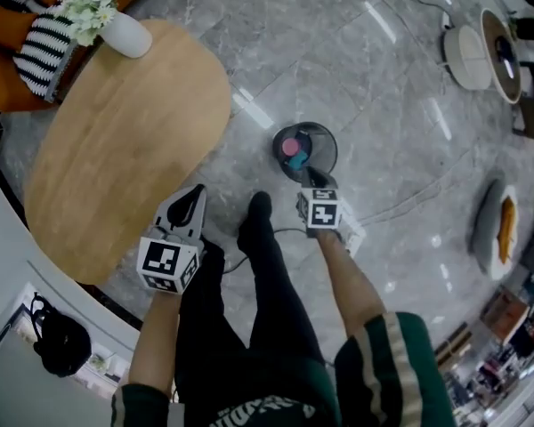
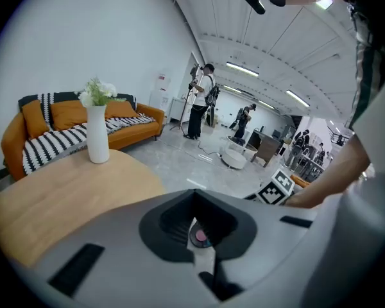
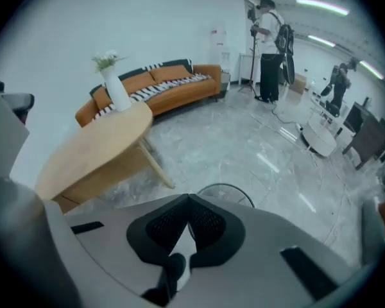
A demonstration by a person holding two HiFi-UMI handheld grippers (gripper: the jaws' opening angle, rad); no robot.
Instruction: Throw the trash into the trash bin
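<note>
A round dark trash bin [image 1: 320, 145] stands on the grey marble floor, with a pink piece [image 1: 290, 146] and a teal piece [image 1: 295, 161] lying inside. My right gripper [image 1: 310, 175] hangs just over the bin's near rim, shut and holding nothing. In the right gripper view the right gripper [image 3: 189, 198] shows closed jaws, with the bin's rim [image 3: 226, 187] just beyond them. My left gripper [image 1: 196, 192] is off to the bin's left, near the table's edge, shut and empty. In the left gripper view, the left gripper [image 2: 192, 194] shows the bin's pink contents [image 2: 199, 237] through the slit behind the tips.
An oval wooden table [image 1: 125, 140] fills the left, with a white vase of flowers [image 1: 125, 34] at its far end and an orange sofa [image 1: 18, 69] behind it. The person's black-trousered leg [image 1: 267, 265] stands between the grippers. A white round unit [image 1: 467, 56] sits far right.
</note>
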